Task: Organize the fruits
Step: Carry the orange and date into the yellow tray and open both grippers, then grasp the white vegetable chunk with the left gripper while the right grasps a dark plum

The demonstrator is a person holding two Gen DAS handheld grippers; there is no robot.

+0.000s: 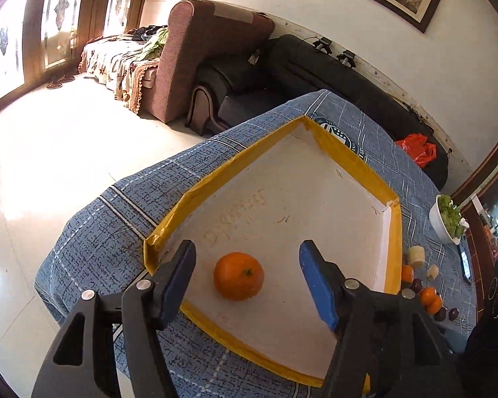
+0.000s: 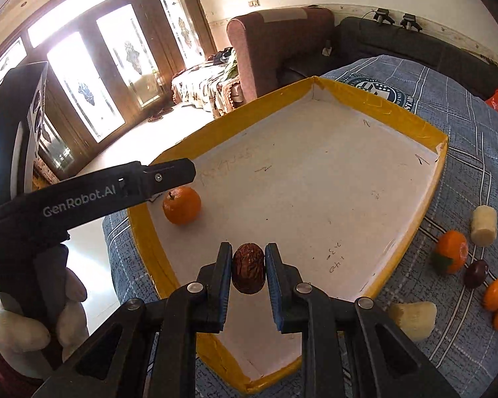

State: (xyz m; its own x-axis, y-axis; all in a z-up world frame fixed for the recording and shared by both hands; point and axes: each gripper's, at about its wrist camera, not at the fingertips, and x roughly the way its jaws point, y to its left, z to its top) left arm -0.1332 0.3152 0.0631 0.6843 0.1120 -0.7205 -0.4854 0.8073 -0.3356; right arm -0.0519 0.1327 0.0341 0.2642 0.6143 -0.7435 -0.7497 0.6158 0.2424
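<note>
A white tray with a yellow rim (image 1: 215, 179) (image 2: 142, 248) lies on a table covered in blue cloth. One orange (image 1: 238, 275) (image 2: 182, 205) rests on the tray floor near its left corner. My left gripper (image 1: 247, 252) stands open over it, with the fingers well clear of the orange on both sides. In the right wrist view one left finger (image 2: 169, 174) shows from the side just above the orange. My right gripper (image 2: 249, 249) is shut on a wrinkled brown date (image 2: 248, 273) over the near part of the tray. Whether the date touches the floor I cannot tell.
Right of the tray, loose fruit lies on the cloth: oranges (image 2: 451, 252) (image 1: 428, 295), dark plums (image 2: 476, 273) and pale white pieces (image 2: 483, 225) (image 2: 415, 318). A white bowl of greens (image 1: 446, 219) stands further right. A gloved hand (image 2: 16, 328) holds the left gripper. Sofas stand behind the table.
</note>
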